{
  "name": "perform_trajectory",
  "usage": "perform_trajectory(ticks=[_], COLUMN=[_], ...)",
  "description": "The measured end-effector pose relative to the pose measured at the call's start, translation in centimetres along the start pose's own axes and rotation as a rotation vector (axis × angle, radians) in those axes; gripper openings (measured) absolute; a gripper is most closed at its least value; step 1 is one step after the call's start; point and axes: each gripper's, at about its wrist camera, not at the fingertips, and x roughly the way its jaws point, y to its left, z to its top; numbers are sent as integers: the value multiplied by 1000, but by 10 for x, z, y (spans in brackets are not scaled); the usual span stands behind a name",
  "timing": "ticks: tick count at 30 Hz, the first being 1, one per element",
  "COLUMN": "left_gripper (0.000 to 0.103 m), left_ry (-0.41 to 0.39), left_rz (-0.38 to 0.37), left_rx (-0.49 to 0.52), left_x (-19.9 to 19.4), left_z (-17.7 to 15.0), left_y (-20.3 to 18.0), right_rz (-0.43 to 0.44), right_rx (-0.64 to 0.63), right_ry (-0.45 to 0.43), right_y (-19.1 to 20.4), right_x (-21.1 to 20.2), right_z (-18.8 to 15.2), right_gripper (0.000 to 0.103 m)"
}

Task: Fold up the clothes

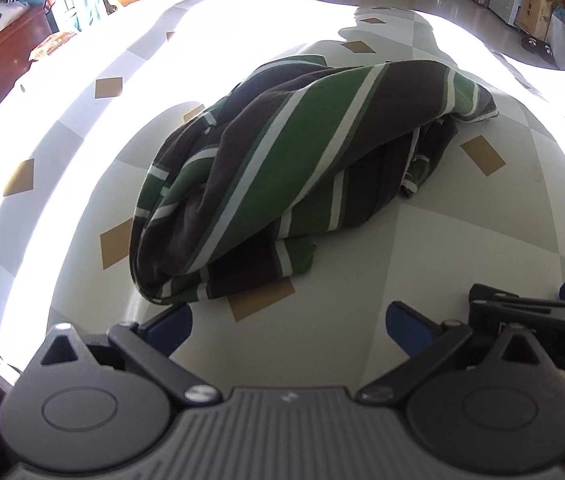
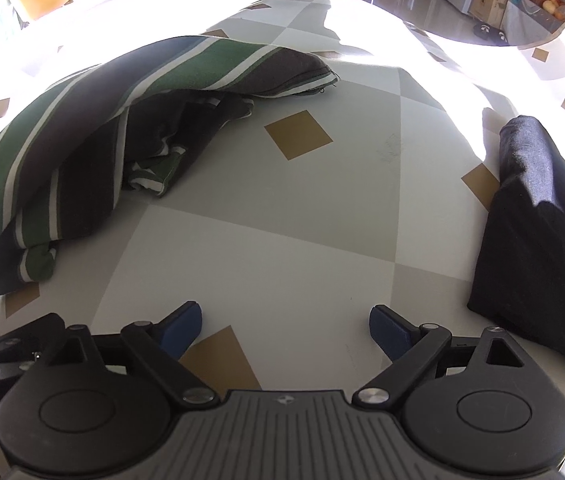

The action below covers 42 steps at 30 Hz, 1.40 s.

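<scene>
I am hovering both claws, left claw (image 1: pixel 288 320) and right claw (image 2: pixel 285 326), released and empty near the worktop (image 2: pixel 242 248) near edge. The striped garment (image 1: pixel 282 184) is lying crumpled mid-worktop, a folded dark garment (image 2: pixel 538 232) sitting toward the right edge. I judge folding is just starting; next I am needing to catch two corners and spread it flat.

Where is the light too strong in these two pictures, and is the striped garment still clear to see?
Left wrist view: sun glare washes out the tablecloth along the far and left edges; the striped garment lies in shade, sharp. Right wrist view: the same glare across the far cloth, stripes clear, the dark folded cloth partly sunlit on top. Both views bend straight lines, fisheye style.
</scene>
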Motion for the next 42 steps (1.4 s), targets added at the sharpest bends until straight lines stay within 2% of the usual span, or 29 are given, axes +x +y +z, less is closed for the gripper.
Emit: perform_trajectory(ticks=[10,18,27,34,42], left_gripper=[103,103,103,103,103], left_ry=[12,2,0,-21,-16], left_rz=[-2,-7,-19,4,11], left_rx=[-27,-50,-56,-26,-38], left_x=[6,6,7,8,12], left_z=[6,14,24,26,27], left_y=[0,1,-5,-15,-17], right_rz=[-36,-92,-115,-137,-154], right_rx=[34,31,61,93,144], right_ry=[30,-14,-31,-40,-47], right_y=[-3,-6,-14,-21,-29], right_x=[-5,-10,-13,-15,-16], right_z=[-2,4,14,18,20], right_gripper=[90,89,89,89,89])
